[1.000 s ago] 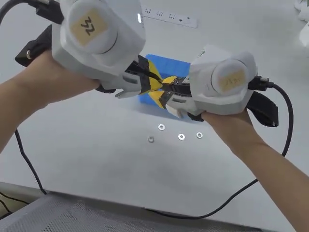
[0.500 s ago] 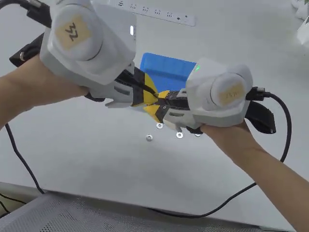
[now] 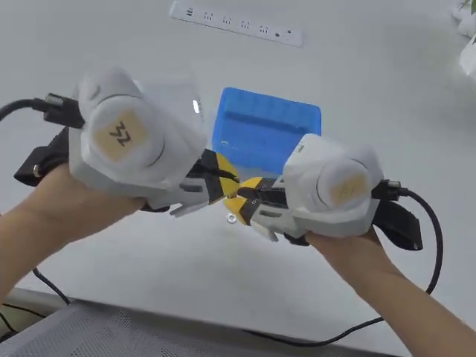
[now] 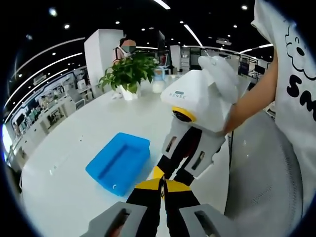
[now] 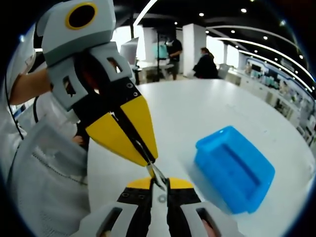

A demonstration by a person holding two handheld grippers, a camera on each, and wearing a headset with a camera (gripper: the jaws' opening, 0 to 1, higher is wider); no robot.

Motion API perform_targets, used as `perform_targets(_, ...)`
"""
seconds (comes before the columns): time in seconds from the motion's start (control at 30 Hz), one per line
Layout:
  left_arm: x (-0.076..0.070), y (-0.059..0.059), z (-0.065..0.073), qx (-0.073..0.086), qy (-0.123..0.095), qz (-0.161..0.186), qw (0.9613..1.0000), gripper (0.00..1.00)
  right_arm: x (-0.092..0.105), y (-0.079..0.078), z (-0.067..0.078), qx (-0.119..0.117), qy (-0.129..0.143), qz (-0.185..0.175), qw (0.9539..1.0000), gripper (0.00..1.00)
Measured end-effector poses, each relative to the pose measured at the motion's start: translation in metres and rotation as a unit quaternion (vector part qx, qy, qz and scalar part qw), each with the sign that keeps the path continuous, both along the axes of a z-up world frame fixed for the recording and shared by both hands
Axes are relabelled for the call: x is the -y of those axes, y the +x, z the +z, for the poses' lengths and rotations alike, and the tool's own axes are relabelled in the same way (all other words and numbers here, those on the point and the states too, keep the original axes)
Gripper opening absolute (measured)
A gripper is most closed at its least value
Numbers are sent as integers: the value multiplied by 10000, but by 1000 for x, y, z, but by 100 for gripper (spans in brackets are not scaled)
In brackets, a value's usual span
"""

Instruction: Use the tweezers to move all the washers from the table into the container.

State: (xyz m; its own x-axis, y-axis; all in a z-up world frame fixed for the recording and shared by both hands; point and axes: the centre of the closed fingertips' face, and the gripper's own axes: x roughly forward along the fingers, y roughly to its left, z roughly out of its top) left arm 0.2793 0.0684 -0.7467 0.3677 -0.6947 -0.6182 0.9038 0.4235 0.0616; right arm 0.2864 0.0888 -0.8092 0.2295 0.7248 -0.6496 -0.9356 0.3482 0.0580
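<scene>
Your left gripper (image 3: pixel 225 186) and right gripper (image 3: pixel 250 199) meet nose to nose above the white surface (image 3: pixel 387 89), their yellow tips touching just in front of the blue container (image 3: pixel 268 130). In the right gripper view, your left jaws are pressed together on the tweezers (image 5: pixel 154 172). The dark shaft runs between the two yellow pads, and the thin metal tips stick out beyond them.

Those tips reach into the narrow slit between your right jaws, which stand close to each other. I cannot tell whether the right jaws are pinching the tips or only flanking them.

One washer (image 3: pixel 232 219) lies on the surface directly under the meeting jaws, near the front edge of the container and outside it. The container sits upright with its opening up, and its inside looks plain blue from the head view.

A white power strip (image 3: pixel 236 24) lies at the far side of the surface, well apart from the container. In the left gripper view a potted plant (image 4: pixel 131 71) stands beyond the container.
</scene>
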Motion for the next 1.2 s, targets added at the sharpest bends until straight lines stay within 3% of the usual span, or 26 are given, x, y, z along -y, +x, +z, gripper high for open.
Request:
perform_targets(0.27, 2, -2, -9, -101, -82, 115, 9998, 0, 5, -4, -9, -123, -64, -23, 9999, 7)
perform_targets(0.5, 3, -2, -19, -112, -2, 80, 9999, 0, 6, -3, -18, -124, -134, -64, 9998, 7)
perform_targets(0.6, 4, 1, -17, -76, -70, 146, 9998, 0, 7, -1, -18, -257, -34, -172, 9995, 7)
perform_targets(0.67, 2, 2, -16, -137, -123, 186, 9997, 0, 6, -1, -17, -264, -35, -171, 9995, 7)
perform_targets(0.87, 5, -4, -16, -209, -128, 92, 9997, 0, 7, -3, -22, -167, -225, -34, 9996, 7)
perform_targets(1.2, 12, -6, -15, -198, 61, -66, 9998, 0, 10, -4, -23, -70, -422, -64, 9991, 5)
